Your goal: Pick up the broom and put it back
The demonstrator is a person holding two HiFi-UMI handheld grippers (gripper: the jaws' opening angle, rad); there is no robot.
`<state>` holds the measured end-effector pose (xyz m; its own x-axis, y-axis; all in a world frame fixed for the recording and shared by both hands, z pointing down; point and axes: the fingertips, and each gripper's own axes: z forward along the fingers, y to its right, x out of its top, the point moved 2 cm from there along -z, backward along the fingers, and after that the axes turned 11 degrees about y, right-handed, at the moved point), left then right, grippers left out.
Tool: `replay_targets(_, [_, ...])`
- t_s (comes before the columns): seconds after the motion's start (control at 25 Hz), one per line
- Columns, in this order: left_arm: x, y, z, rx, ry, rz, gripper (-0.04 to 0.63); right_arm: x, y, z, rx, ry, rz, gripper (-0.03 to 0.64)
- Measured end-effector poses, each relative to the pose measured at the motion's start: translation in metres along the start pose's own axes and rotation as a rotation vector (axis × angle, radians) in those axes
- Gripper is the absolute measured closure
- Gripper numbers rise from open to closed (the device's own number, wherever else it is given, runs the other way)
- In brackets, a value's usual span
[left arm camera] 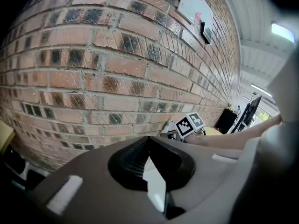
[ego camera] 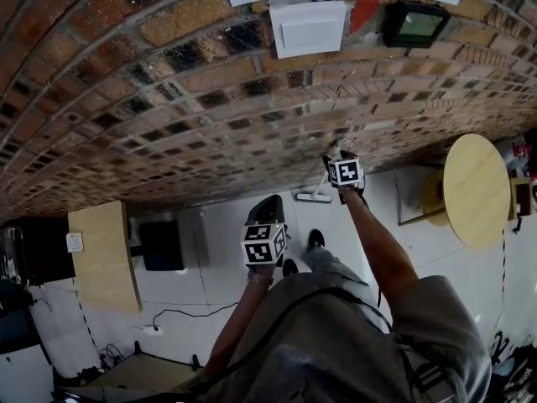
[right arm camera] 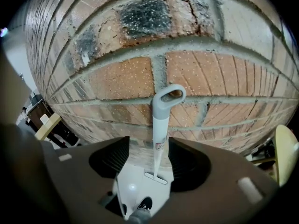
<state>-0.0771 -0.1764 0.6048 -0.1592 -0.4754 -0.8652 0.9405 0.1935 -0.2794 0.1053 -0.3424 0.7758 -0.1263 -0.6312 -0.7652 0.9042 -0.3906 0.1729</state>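
Observation:
The broom leans upright against the brick wall [right arm camera: 135, 78]. Its white shaft [right arm camera: 160, 134] ends in a grey loop handle [right arm camera: 168, 97], and its flat head [right arm camera: 155, 178] rests on the white floor. My right gripper [right arm camera: 148, 148] is open near the top of the shaft. The shaft stands between the wide-apart jaws, and neither pad touches it. In the head view the right gripper [ego camera: 338, 154] is at the wall above the broom head [ego camera: 313, 196]. My left gripper [ego camera: 267, 210] hangs lower and to the left, away from the broom. The left gripper [left arm camera: 148, 141] is shut and empty.
A round wooden table [ego camera: 477, 190] stands to the right. A light wooden cabinet [ego camera: 102, 254] and a black box [ego camera: 161, 244] sit by the wall at the left. A cable [ego camera: 180, 316] trails over the floor. The person's shoe [ego camera: 315, 238] is just behind the broom head.

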Motion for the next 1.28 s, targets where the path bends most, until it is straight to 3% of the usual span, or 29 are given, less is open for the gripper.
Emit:
replay_targets(0.44, [-0.004,0.012,-0.020,-0.023,0.007,0.021,0.595,0.004,0.002,-0.028,-0.027,0.001,0.018,0.387])
replay_targets(0.64, [-0.002,0.016,-0.030,-0.049,0.032,0.017,0.595,0.012,-0.049,-0.100,-0.014,0.140,0.067,0.444])
replay_targets(0.84, [-0.017,0.035,-0.050,-0.119,0.016,0.030,0.595,0.001,-0.115,-0.177,0.002,0.209,0.120,0.617])
replay_targets(1.08, [-0.029,0.063,-0.070,-0.176,0.002,0.037,0.595,0.000,-0.175,-0.245,0.062,0.248,0.096,0.617])
replay_targets(1.28, [-0.029,0.085,-0.081,-0.199,0.018,0.054,0.595,-0.005,-0.202,-0.266,0.105,0.229,0.033,0.617])
